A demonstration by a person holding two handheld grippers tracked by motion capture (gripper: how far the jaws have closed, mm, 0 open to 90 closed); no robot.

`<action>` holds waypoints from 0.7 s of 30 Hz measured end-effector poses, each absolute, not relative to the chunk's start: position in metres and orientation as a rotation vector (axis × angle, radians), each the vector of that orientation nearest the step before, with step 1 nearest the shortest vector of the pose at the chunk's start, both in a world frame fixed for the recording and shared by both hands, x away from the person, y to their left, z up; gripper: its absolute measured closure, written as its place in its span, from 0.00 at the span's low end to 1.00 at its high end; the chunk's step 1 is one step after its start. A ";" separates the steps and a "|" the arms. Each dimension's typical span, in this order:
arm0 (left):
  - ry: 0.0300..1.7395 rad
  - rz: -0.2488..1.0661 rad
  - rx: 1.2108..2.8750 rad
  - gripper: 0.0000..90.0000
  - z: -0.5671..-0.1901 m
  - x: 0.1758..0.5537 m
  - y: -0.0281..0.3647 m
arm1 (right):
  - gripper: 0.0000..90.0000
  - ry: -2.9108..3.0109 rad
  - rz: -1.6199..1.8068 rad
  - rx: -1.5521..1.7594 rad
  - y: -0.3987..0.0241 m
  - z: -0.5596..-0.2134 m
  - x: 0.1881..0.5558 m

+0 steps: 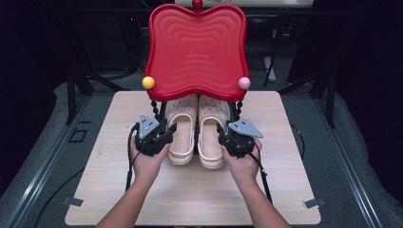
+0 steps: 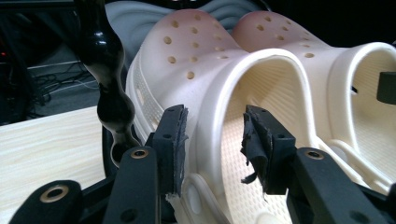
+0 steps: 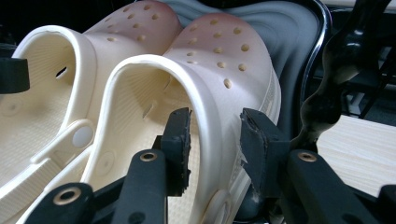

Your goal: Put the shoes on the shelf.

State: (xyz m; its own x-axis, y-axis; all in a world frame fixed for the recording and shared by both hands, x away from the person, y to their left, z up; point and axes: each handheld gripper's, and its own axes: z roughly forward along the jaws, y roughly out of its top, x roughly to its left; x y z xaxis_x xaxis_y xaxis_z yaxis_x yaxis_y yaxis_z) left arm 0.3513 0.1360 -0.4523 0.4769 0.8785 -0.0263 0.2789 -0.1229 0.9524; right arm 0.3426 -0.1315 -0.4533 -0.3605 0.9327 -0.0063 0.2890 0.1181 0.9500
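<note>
A pair of cream clogs sits side by side on the wooden table (image 1: 142,190), toes tucked under a red shelf. My left gripper (image 1: 167,135) straddles the outer side wall of the left clog (image 1: 180,128). In the left gripper view the left gripper (image 2: 212,135) has that left clog's (image 2: 205,60) rim between its pads, with a gap on the inner side. My right gripper (image 1: 223,137) straddles the outer wall of the right clog (image 1: 210,137). In the right gripper view the right gripper (image 3: 215,140) stands around the right clog's (image 3: 224,56) wall without pressing.
The red wavy shelf (image 1: 196,47) stands on black beaded legs over the clogs' toes, with a yellow ball (image 1: 148,82) and a pink ball (image 1: 244,83) at its front corners. One black leg (image 2: 109,93) rises just left of my left jaws, another black leg (image 3: 327,102) right of my right jaws.
</note>
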 end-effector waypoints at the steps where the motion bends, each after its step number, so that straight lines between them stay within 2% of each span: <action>1: 1.004 0.704 1.659 0.66 -0.452 0.350 0.136 | 0.70 1.749 1.256 1.185 -0.132 -0.453 0.341; 11: 1.002 0.639 1.688 0.65 -0.445 0.332 0.147 | 0.71 1.750 1.301 1.128 -0.138 -0.441 0.319; 21: 0.968 0.604 1.694 0.62 -0.439 0.302 0.164 | 0.72 1.774 1.375 1.046 -0.143 -0.434 0.275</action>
